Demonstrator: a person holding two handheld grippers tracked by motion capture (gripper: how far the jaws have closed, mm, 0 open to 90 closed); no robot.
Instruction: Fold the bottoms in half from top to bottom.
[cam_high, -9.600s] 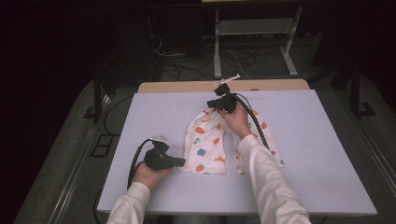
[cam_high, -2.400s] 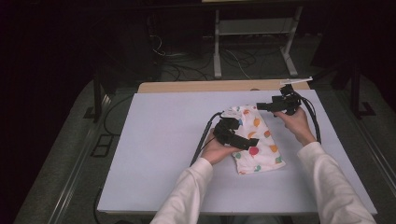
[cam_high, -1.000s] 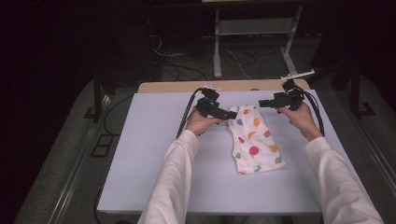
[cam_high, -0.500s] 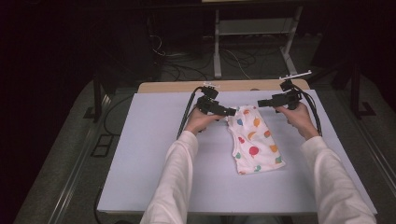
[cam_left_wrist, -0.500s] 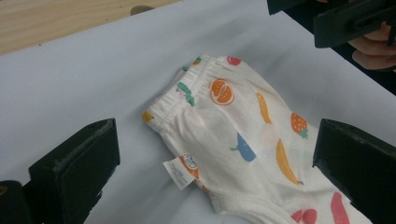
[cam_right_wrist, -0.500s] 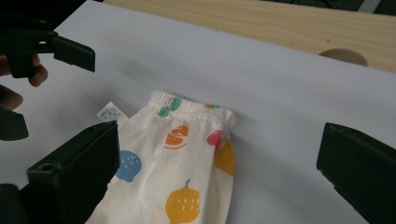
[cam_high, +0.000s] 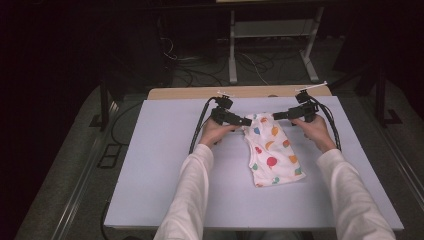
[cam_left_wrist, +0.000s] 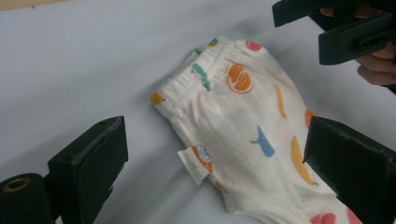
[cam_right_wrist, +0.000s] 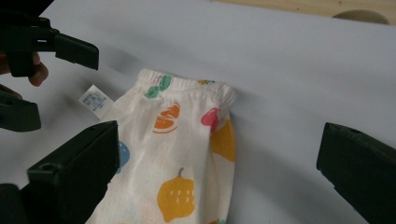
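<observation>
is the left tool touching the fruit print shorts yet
Apart. In the left gripper view the left tool has its jaws spread wide over the folded shorts, which lie flat on the table beyond them, pads clear of the cloth.

Lab: dark room, floor cables (cam_high: 250, 62), bare worktable (cam_high: 150, 165)

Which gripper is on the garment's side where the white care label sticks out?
The left gripper: the care label juts from the garment edge between its open jaws; the right gripper faces the plain edge.
</observation>
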